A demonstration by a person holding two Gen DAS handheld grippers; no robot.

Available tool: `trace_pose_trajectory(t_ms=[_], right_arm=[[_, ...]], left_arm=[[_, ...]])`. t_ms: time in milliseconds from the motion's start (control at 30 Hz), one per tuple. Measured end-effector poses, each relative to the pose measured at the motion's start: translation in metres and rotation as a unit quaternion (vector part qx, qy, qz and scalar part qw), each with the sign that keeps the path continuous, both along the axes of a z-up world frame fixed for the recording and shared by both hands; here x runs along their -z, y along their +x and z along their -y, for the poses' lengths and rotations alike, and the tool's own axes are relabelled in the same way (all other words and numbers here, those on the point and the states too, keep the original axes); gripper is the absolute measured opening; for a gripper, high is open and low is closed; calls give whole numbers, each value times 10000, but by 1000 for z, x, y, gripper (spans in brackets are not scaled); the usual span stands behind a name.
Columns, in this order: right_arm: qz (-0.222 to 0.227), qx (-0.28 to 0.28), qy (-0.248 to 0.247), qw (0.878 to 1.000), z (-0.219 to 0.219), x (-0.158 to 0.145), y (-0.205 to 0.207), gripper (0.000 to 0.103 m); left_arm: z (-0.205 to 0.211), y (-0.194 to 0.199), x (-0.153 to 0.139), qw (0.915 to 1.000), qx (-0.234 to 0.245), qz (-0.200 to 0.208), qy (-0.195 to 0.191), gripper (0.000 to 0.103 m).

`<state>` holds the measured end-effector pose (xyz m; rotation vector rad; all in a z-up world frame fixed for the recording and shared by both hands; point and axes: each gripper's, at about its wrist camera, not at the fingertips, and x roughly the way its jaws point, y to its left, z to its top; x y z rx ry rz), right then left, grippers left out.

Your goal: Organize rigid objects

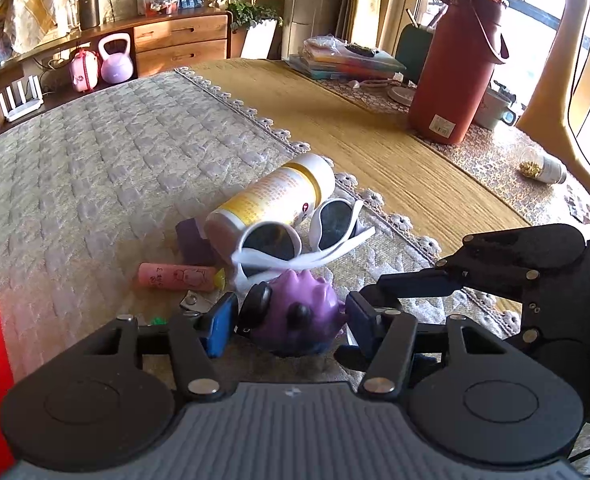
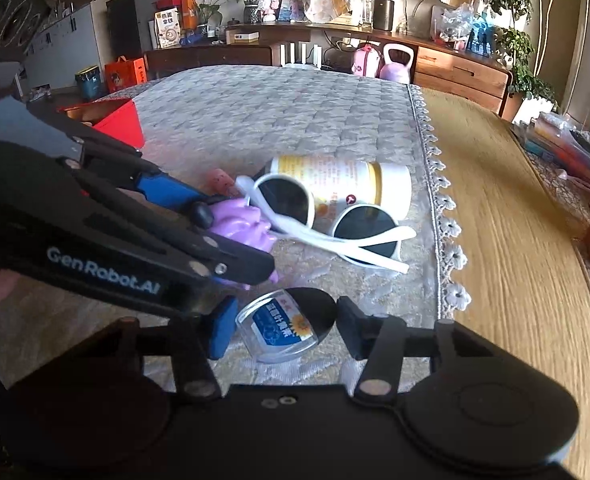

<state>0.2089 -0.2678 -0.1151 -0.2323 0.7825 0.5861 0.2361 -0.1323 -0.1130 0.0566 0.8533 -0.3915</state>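
My left hand-held gripper (image 1: 289, 322) sits low in the frame, its blue pads bracketing a glossy, spiky purple toy (image 1: 295, 316); I cannot tell whether they press it. My right hand-held gripper (image 2: 283, 330) stands released around a clear, round-edged plastic case (image 2: 281, 330) lying flat. Above them, white sunglasses (image 2: 331, 220) lean on a smooth toppled bottle (image 2: 355, 184). The quilted table (image 2: 255, 120) cover's lace edge runs at right, bare woven mat beyond.

Both grippers low, side by side — left gripper (image 1: 291, 320) spread, right gripper (image 2: 285, 330) spread.
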Motion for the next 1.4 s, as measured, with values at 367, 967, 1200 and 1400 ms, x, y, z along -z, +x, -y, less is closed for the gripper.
trace_pose_trajectory(t_ms=[367,967,1200,1400], right_arm=[[40,50,42,10000,-7,-28,-20,53],[424,-505,292,9974,-88,-93,-51,53],[469,-892,266,9946,-140,-101,-54,53],[441,-1182,222,9918,-184,-100,-53,53]], left_arm=[[-21,-25,-22,9997,-221,20,-30,58],[-119,-85,-79,9959,-868,219,-91,58],[-173,-102,-84,9924,-1203,274,-18,58],[-218,-105,-83,9876,-1552,249,22,58]])
